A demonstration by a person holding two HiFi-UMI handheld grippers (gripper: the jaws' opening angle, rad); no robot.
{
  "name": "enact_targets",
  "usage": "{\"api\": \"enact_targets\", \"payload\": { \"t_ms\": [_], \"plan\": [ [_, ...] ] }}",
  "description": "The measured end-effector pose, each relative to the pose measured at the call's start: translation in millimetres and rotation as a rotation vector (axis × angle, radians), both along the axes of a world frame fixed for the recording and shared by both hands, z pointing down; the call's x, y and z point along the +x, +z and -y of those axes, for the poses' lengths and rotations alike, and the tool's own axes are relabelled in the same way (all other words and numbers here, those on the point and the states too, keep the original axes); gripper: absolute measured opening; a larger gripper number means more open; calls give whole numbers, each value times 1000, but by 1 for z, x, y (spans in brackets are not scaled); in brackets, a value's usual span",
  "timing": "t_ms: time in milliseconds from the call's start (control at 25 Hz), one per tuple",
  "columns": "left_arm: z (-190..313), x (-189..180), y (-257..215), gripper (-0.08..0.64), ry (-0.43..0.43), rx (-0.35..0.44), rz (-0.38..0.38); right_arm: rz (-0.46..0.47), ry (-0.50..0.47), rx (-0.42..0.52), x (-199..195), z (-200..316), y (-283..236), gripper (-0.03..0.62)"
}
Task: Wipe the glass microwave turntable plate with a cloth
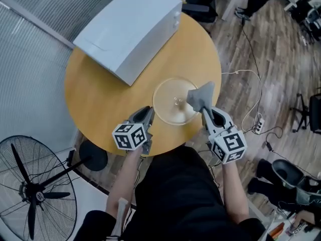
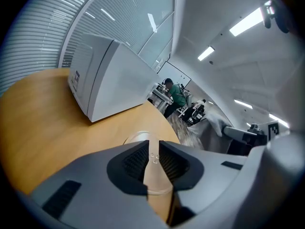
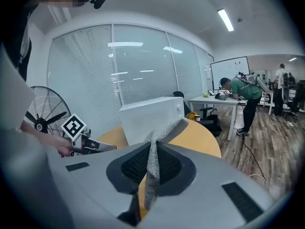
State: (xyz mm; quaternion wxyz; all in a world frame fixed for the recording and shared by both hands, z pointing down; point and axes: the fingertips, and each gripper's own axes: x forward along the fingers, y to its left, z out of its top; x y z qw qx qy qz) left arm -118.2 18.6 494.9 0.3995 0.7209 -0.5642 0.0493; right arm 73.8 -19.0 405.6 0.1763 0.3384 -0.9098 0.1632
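Observation:
The clear glass turntable plate [image 1: 170, 102] lies flat on the round yellow table [image 1: 100, 99], toward its near edge. My left gripper [image 1: 148, 113] is at the plate's left rim, its jaws a little apart. In the left gripper view the plate [image 2: 138, 137] shows through that gap, and the pads of the left gripper [image 2: 153, 159] do not press on it. My right gripper [image 1: 206, 115] is shut on a grey cloth [image 1: 200, 97] whose free end hangs over the plate's right side. In the right gripper view the cloth [image 3: 153, 161] stands pinched between the jaws of the right gripper [image 3: 151, 168].
A white microwave [image 1: 130, 31] stands at the table's far left, beyond the plate. A black pedestal fan [image 1: 30, 190] stands on the floor at lower left. A power strip [image 1: 258, 124] with cables lies on the wooden floor to the right. A person [image 3: 243, 94] bends over a far desk.

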Motion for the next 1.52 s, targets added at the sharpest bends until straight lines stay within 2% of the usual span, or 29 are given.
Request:
{"api": "enact_targets", "payload": {
  "t_ms": [320, 680, 960, 1320, 1520],
  "plan": [
    [8, 1, 59, 89, 30, -117, -125, -70, 4, -34, -17, 19, 33, 23],
    [4, 1, 116, 109, -5, -257, -140, -101, -29, -105, -25, 29, 71, 23],
    [7, 1, 135, 109, -46, -294, -144, -128, -67, -147, -31, 39, 102, 23],
    [5, 4, 143, 104, -26, -311, -160, -206, -81, -202, -37, 47, 145, 23],
    [4, -1, 143, 58, -27, -322, -141, -265, -65, -214, -40, 57, 172, 23]
  ]
}}
